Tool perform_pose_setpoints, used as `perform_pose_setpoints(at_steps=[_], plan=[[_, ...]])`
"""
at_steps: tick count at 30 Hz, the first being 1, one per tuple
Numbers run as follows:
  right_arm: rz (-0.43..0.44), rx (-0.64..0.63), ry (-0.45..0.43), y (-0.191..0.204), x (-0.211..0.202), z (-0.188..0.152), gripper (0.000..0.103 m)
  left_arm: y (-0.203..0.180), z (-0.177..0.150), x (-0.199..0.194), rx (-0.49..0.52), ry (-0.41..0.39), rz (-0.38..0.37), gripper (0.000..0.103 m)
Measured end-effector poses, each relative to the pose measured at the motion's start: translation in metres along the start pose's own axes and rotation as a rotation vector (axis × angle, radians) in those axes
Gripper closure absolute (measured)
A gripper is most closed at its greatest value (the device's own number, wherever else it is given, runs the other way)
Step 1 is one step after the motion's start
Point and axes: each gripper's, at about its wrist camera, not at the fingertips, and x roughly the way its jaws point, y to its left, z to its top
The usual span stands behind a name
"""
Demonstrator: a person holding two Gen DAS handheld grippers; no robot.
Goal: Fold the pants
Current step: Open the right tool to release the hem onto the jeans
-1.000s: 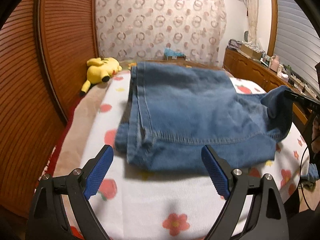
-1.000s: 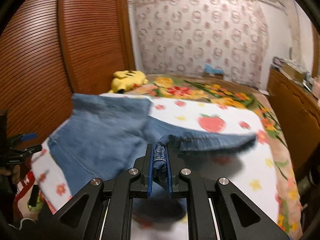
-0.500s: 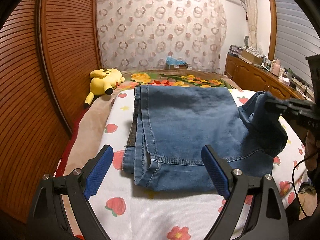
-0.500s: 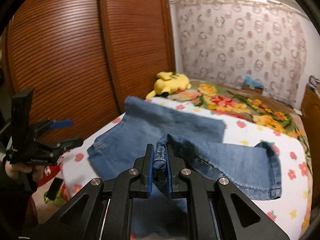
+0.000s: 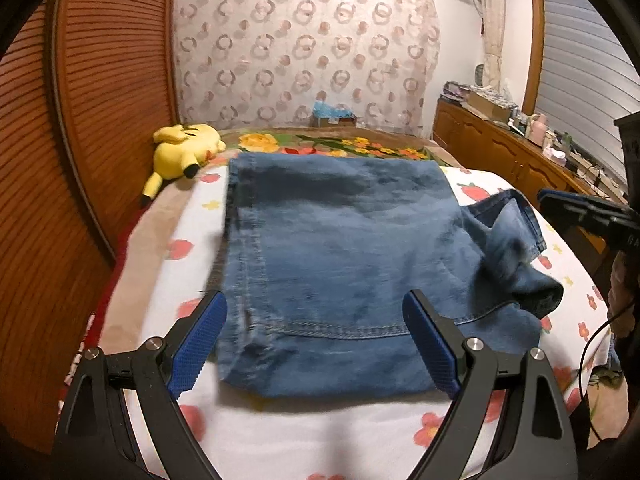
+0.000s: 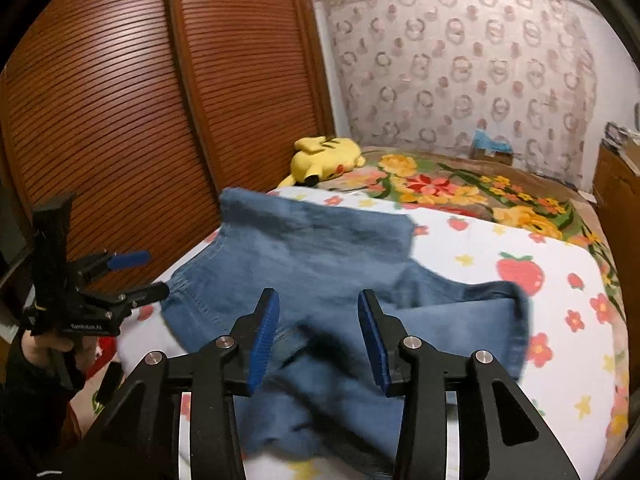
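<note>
Blue denim pants (image 5: 340, 248) lie folded on the white strawberry-print bed cover (image 5: 320, 432), with a loose rumpled leg end (image 5: 516, 264) at their right side. My left gripper (image 5: 316, 340) is open and empty, just above the pants' near edge. My right gripper (image 6: 316, 336) is open and empty above the rumpled leg (image 6: 460, 320). The pants show in the right wrist view (image 6: 304, 248) too. The right gripper appears at the right edge of the left wrist view (image 5: 580, 212), and the left gripper at the left of the right wrist view (image 6: 132, 276).
A yellow plush toy (image 5: 184, 152) lies at the head of the bed beside the wooden slatted wardrobe doors (image 5: 112, 120). A floral blanket (image 6: 460, 188) covers the far bed. A wooden dresser with clutter (image 5: 512, 140) stands to the right.
My right gripper has opened and let go of the pant leg, which dropped onto the folded pants. My left gripper has moved closer over the pants' near edge.
</note>
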Motion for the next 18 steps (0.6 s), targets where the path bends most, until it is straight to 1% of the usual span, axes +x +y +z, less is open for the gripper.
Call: perform_pose_setpoints(at_steps=[4, 10, 14, 18], plan=[[-0.04, 0.016, -0.015, -0.009, -0.004, -0.003, 0.052, -0.016, 0.007, 0.015, 0.019, 0.019, -0.035, 0.013], [-0.138, 0.012, 0.01, -0.013, 0.005, -0.007, 0.052, -0.048, 0.019, 0.03, 0.07, 0.032, -0.09, 0.013], [-0.182, 0.013, 0.032, -0.015, 0.011, -0.005, 0.051, -0.069, 0.026, 0.036, 0.114, 0.039, -0.13, 0.013], [-0.208, 0.027, 0.056, -0.019, 0.016, 0.001, 0.051, -0.093, 0.028, 0.041, 0.149, 0.057, -0.181, 0.013]])
